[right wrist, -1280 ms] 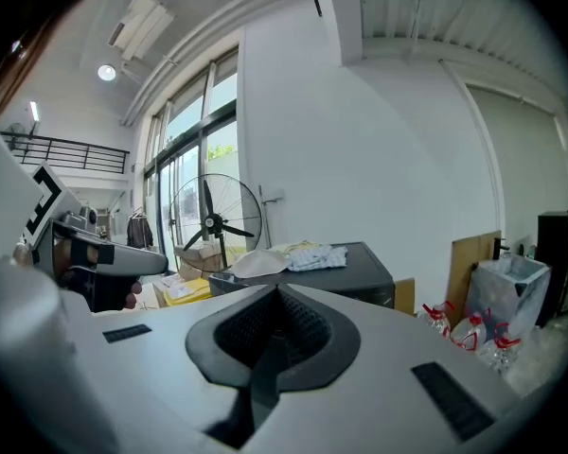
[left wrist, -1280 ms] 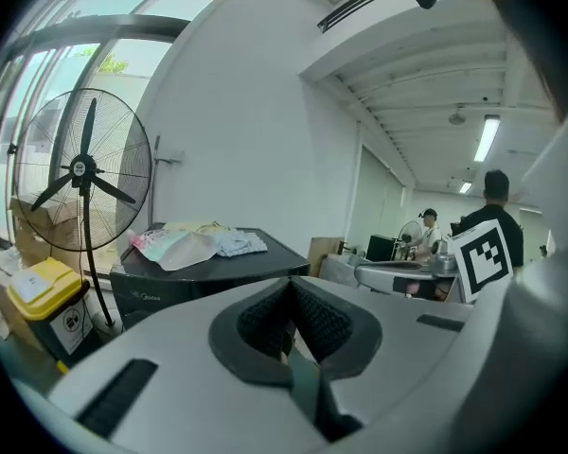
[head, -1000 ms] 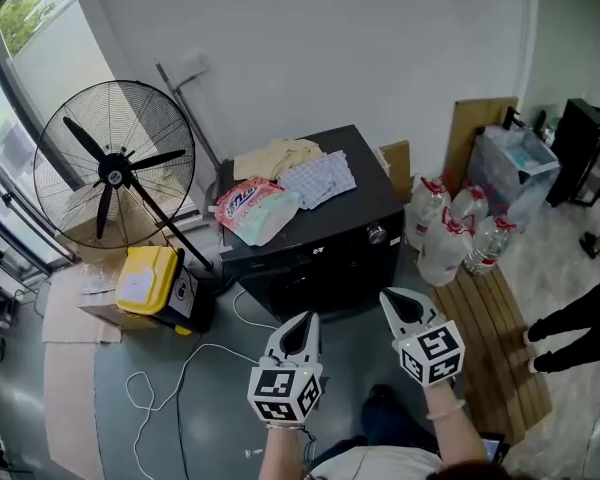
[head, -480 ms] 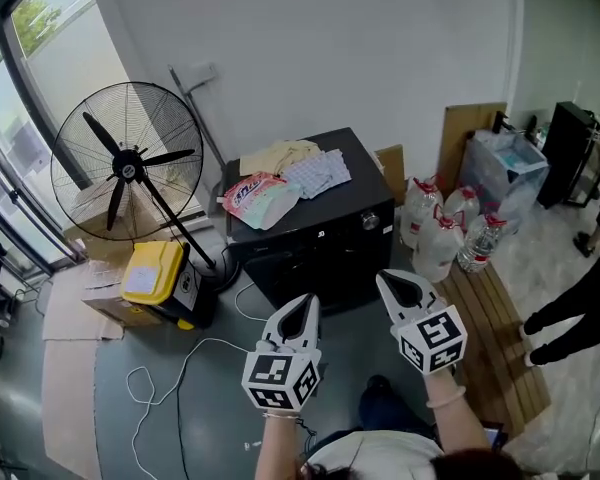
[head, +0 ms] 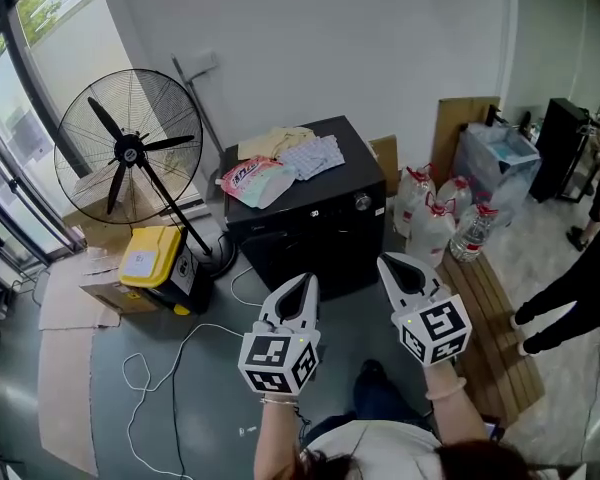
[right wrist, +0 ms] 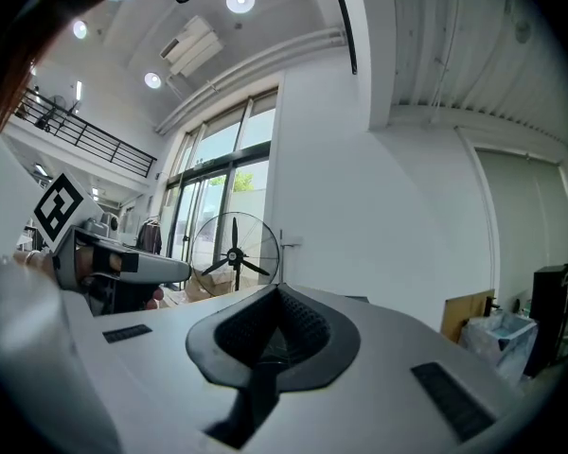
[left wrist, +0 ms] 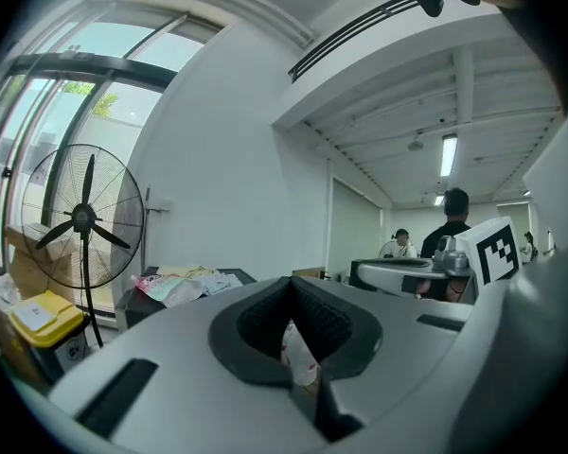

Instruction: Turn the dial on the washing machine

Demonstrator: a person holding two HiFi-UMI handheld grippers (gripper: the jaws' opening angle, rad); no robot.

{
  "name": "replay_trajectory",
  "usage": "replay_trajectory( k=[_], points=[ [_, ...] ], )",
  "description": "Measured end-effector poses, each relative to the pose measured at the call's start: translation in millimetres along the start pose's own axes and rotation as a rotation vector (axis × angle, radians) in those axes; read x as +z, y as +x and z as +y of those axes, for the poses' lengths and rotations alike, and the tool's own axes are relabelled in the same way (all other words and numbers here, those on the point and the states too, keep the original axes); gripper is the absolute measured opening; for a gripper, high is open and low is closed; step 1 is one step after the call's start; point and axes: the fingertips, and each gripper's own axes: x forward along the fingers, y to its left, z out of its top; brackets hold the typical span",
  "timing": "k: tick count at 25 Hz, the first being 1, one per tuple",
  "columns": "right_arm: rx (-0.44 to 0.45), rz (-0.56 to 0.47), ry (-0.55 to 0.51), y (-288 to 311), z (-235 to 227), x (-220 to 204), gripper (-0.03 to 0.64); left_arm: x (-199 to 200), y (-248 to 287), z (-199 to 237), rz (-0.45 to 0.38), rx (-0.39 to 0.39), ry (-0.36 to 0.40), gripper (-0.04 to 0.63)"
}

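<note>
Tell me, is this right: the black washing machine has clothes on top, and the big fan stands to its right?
Not quite. The head view shows the big fan standing to the left of the black washing machine; clothes do lie on top.

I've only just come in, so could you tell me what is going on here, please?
A person holds a left hand-held gripper and a right hand-held gripper out in front of a black washing machine. Both are shut and empty. Neither touches the machine, and the dial on its front is not yet reached. A detergent bag and some cloths lie on top.
</note>
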Motion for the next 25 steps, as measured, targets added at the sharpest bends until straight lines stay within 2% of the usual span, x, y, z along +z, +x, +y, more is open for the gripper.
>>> replay_trajectory(
  k=[13, 25],
  points=[
    [0.020, 0.006, -0.007, -25, 14, -1, 0.026, -10, -13, -16, 0.025, -0.012, -0.022, 0.017],
    [-0.010, 0.018, -0.003, -30, -1, -8, 0.026, -14, 8, -30, 0.044, -0.059, -0.024, 0.017]
  ],
)
